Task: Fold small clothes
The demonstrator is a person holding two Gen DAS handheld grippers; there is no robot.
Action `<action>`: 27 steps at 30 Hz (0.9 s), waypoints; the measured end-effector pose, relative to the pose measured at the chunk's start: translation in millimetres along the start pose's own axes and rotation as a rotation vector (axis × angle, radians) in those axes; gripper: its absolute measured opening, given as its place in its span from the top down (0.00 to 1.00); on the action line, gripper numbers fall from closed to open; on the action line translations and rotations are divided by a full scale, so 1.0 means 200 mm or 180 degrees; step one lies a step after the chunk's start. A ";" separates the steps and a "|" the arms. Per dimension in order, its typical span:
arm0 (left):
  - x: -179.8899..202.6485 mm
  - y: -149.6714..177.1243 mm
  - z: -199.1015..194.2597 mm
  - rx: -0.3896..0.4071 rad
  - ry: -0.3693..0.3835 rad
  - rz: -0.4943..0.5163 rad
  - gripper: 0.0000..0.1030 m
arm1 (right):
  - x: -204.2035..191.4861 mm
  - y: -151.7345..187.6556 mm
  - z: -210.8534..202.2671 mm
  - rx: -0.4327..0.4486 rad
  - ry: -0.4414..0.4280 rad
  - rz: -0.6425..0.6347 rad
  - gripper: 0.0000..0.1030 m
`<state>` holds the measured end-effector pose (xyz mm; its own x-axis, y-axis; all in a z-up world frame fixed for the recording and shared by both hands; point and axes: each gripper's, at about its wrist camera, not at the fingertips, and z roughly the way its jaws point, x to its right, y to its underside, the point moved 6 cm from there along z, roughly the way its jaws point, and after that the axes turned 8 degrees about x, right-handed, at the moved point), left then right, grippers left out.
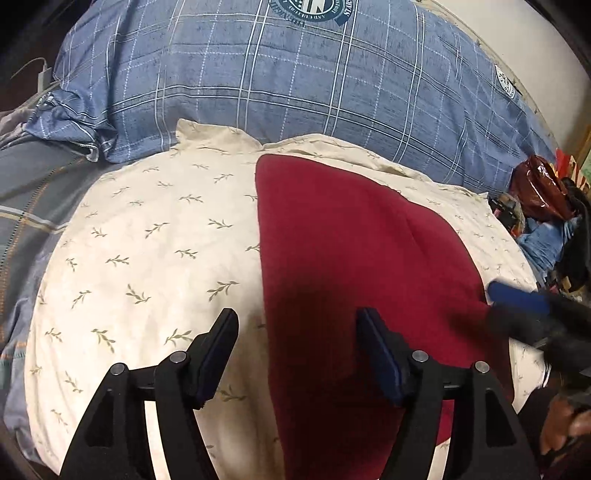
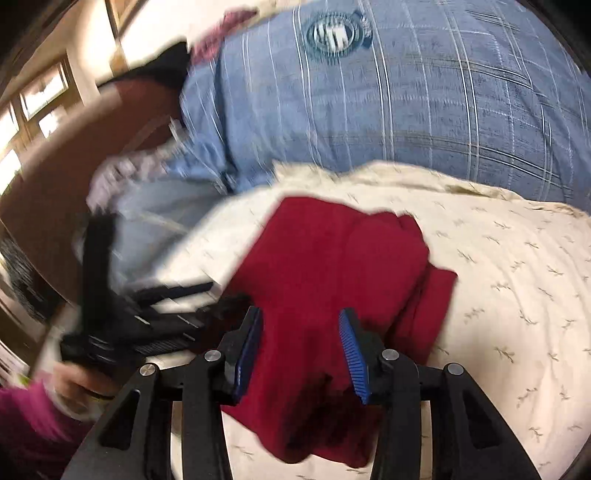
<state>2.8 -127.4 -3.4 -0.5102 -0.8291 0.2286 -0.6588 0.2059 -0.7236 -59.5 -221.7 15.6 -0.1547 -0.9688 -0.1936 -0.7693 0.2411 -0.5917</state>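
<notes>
The small garment (image 1: 354, 258) is a plain deep red with no print, lying on a cream pillow (image 1: 147, 240) scattered with small olive-green leaf sprigs. Behind it the large pillow (image 1: 295, 85) is dusty blue, crossed by a plaid of white and dark navy lines, and carries a round navy-and-white crest badge (image 1: 310, 9) with lettering too small to read. Both tools, the left tool (image 1: 297, 350) and the right tool (image 2: 301, 350), are black with blue ribbed pads.
</notes>
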 end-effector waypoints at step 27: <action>0.13 0.08 -0.43 0.0494 -0.0454 0.0255 0.34 | 0.07 0.07 -0.19 0.0440 0.0569 0.0397 0.24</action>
<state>-68.9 -101.2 46.9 -0.4669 -0.8807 0.0800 -0.5207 0.2007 -0.8298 -95.4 -234.3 34.3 -0.3596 -0.9229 -0.1375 -0.6472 0.3529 -0.6757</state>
